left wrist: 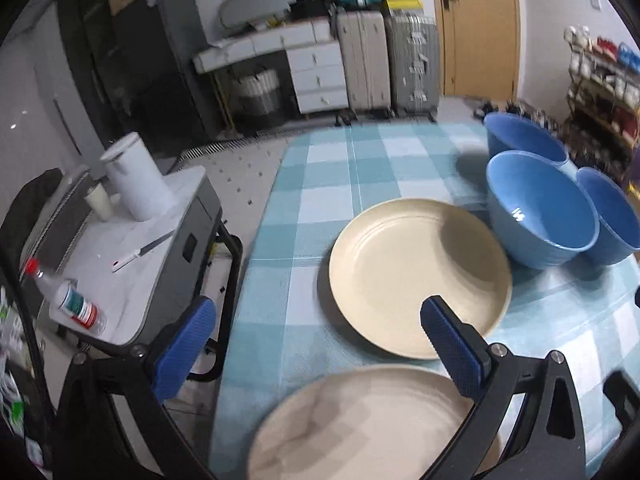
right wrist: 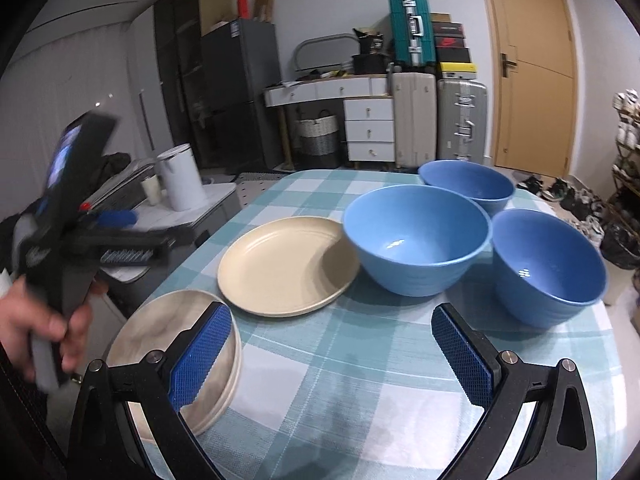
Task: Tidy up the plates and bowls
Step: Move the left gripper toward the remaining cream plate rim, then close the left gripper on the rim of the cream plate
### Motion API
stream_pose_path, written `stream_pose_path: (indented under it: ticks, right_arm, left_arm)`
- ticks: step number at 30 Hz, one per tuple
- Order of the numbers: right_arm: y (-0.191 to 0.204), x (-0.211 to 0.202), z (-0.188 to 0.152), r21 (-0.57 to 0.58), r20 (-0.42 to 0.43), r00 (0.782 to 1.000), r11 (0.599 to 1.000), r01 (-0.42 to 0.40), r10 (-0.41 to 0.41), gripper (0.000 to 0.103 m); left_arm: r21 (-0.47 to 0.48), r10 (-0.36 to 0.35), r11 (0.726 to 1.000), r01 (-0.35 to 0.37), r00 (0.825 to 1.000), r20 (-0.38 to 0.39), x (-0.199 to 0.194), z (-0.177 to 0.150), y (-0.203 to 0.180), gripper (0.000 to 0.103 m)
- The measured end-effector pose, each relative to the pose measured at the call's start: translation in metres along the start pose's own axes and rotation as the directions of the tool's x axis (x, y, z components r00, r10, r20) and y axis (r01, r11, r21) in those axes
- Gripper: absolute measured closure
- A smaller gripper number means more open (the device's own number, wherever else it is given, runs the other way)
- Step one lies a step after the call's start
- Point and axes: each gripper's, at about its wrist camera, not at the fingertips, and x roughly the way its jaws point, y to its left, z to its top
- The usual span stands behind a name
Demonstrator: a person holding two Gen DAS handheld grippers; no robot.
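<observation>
A: What sits on the table (right wrist: 360, 360)?

B: A cream plate (right wrist: 286, 266) lies flat on the checked cloth; take it as the mark. Just beside it on the door side stands the big bowl (right wrist: 416, 236), its wall close to the plate's rim, though I cannot tell if they touch. Beyond that bowl is the far bowl (right wrist: 466, 182), and past it, away from the plate, the third bowl (right wrist: 548, 266). All three are blue, upright and bunched together.

A: And nearer the camera?

B: A plate stack (right wrist: 160, 332), pale and marbled, near the plate at the table's corner.

A: The tools?

B: The right gripper (right wrist: 332, 352) hangs over the cloth near the plate, jaws spread wide, nothing between them. The left gripper (left wrist: 316, 344) hovers above the plate's near rim and the stack, jaws also wide apart and empty. A hand (right wrist: 36, 328) grasps its handle, off the table's edge beyond the stack.

A: Anything beside the table?

B: A cart with a white jug (right wrist: 180, 178), past the plate's far side.
</observation>
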Motion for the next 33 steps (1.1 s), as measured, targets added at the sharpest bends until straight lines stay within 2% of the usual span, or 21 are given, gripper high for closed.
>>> stream_pose_path:
  ticks: [2, 7, 11, 13, 15, 17, 19, 21, 24, 29, 31, 33]
  right_arm:
    - [0.001, 0.004, -0.001, -0.001, -0.005, 1.000, 1.000, -0.010, 0.010, 0.001]
    - [-0.004, 0.018, -0.002, 0.022, -0.022, 0.999, 0.999, -0.035, 0.035, 0.001]
    - [-0.014, 0.026, -0.004, 0.056, -0.032, 0.998, 0.997, -0.046, 0.047, 0.001]
    - [-0.018, 0.032, -0.005, 0.072, -0.040, 0.997, 0.995, -0.063, 0.066, 0.001]
    - [-0.020, 0.036, -0.006, 0.084, -0.049, 0.996, 0.994, -0.064, 0.068, 0.001]
    - [-0.021, 0.038, -0.007, 0.089, -0.052, 0.996, 0.994, -0.069, 0.074, 0.001]
    - [-0.022, 0.039, -0.008, 0.088, -0.056, 0.996, 0.994, -0.068, 0.073, 0.001]
    - [-0.022, 0.041, -0.009, 0.090, -0.061, 0.995, 0.994, -0.069, 0.075, 0.001]
    - [-0.023, 0.044, -0.010, 0.096, -0.067, 0.995, 0.993, -0.069, 0.076, 0.001]
    - [-0.022, 0.046, -0.011, 0.100, -0.073, 0.994, 0.992, -0.074, 0.082, 0.001]
    - [-0.022, 0.046, -0.011, 0.099, -0.075, 0.994, 0.992, -0.076, 0.083, 0.001]
    - [-0.021, 0.046, -0.012, 0.101, -0.074, 0.994, 0.992, -0.078, 0.086, 0.001]
  left_arm:
    - [-0.007, -0.052, 0.999, 0.051, 0.998, -0.048, 0.017, 0.008, 0.005, 0.000]
    - [-0.002, -0.070, 0.998, 0.070, 0.987, -0.145, 0.060, 0.022, 0.012, 0.000]
    - [-0.024, -0.144, 0.990, 0.142, 0.967, -0.209, 0.085, 0.027, 0.012, 0.002]
    - [-0.051, -0.189, 0.982, 0.182, 0.952, -0.243, 0.098, 0.028, 0.012, 0.004]
    - [-0.064, -0.201, 0.980, 0.191, 0.945, -0.259, 0.106, 0.029, 0.011, 0.019]
    - [-0.062, -0.225, 0.974, 0.216, 0.935, -0.273, 0.111, 0.029, 0.008, 0.023]
    - [-0.059, -0.237, 0.971, 0.230, 0.928, -0.289, 0.116, 0.029, 0.006, 0.034]
    - [-0.058, -0.240, 0.971, 0.233, 0.923, -0.302, 0.121, 0.028, 0.005, 0.055]
    - [-0.078, -0.267, 0.964, 0.256, 0.910, -0.318, 0.127, 0.027, 0.007, 0.070]
    - [-0.110, -0.283, 0.959, 0.261, 0.896, -0.341, 0.137, 0.024, 0.016, 0.089]
    - [-0.134, -0.307, 0.951, 0.277, 0.883, -0.354, 0.141, 0.022, 0.020, 0.091]
    - [-0.143, -0.317, 0.948, 0.285, 0.878, -0.357, 0.143, 0.019, 0.022, 0.093]
